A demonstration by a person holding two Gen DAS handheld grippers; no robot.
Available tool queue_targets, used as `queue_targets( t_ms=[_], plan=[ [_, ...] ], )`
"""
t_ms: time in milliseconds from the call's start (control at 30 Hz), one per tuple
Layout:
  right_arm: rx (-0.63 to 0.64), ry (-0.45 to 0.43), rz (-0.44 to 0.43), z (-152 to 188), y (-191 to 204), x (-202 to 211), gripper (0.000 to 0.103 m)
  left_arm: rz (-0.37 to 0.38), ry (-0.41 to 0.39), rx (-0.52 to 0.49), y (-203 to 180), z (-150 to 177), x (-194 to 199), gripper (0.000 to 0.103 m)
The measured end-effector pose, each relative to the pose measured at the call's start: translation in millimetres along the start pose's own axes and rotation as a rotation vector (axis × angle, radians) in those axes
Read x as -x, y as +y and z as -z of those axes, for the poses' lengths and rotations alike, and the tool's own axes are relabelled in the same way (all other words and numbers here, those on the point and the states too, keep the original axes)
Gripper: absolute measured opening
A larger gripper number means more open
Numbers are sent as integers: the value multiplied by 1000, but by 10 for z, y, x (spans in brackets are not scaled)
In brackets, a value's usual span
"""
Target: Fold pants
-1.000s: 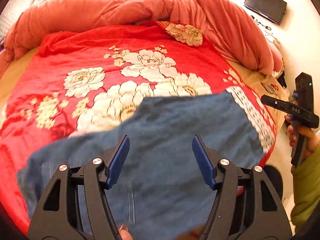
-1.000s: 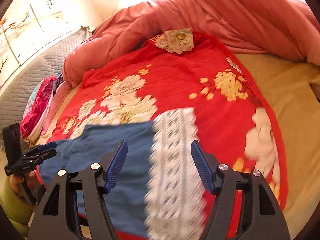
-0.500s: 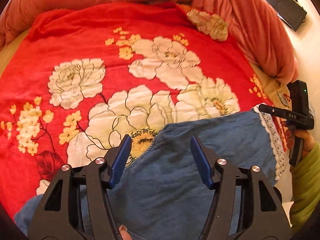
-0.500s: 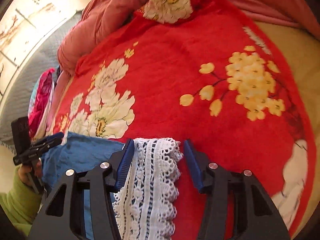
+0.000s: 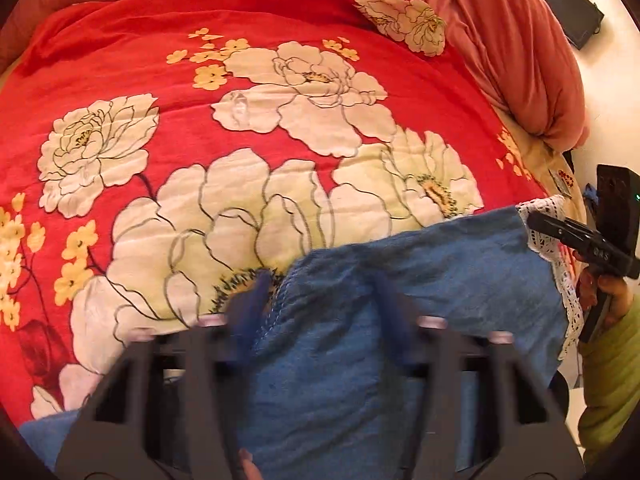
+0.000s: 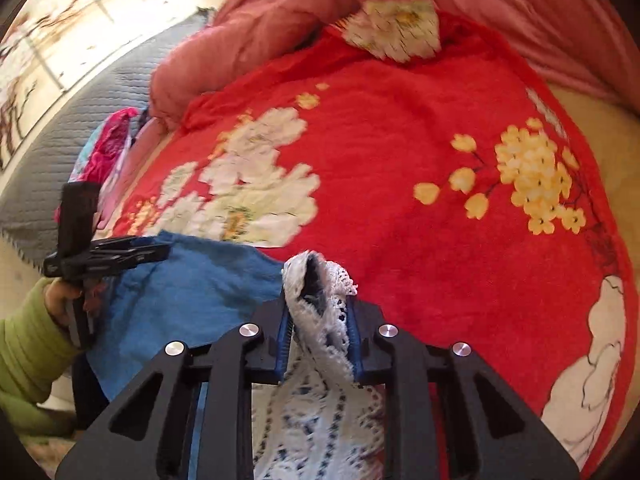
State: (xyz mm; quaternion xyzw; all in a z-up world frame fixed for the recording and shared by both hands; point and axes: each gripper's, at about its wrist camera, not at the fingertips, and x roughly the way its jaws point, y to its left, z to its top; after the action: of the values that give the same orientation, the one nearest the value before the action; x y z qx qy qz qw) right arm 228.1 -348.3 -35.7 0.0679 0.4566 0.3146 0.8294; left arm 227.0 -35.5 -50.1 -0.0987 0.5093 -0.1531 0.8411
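Blue denim pants [image 5: 400,280] with white lace hem [image 6: 320,300] on red floral blanket [image 5: 120,72], right gripper [image 6: 318,320] clamped on lace, left gripper [image 5: 320,300] blurred, jaws closing around denim edge, grip unclear.

Bed [image 5: 532,148] is carrying a red flowered blanket [image 5: 248,12] spreading across its middle. Pink quilt [image 5: 500,40] is bunching along the far edge. Blue pants [image 5: 420,280] with white lace hem [image 6: 320,320] are lying on the blanket at the near edge.
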Motion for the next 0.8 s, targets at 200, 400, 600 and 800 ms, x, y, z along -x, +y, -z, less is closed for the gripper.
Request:
queue_targets(
  t_ms=[200, 400, 600, 800],
  plan=[
    [74, -138, 38, -181, 215, 375, 19, -52, -128, -46, -209, -35, 264, 5],
    [159, -56, 158, -318, 205, 80, 19, -130, -132, -65, -226, -28, 108, 5],
    [154, 38, 263, -146, 28, -282, 25, -176, -114, -87, -177, 67, -83, 10],
    [134, 13, 336, -83, -28, -293, 41, -153, -120, -65, -128, 84, -102, 12]
  ],
)
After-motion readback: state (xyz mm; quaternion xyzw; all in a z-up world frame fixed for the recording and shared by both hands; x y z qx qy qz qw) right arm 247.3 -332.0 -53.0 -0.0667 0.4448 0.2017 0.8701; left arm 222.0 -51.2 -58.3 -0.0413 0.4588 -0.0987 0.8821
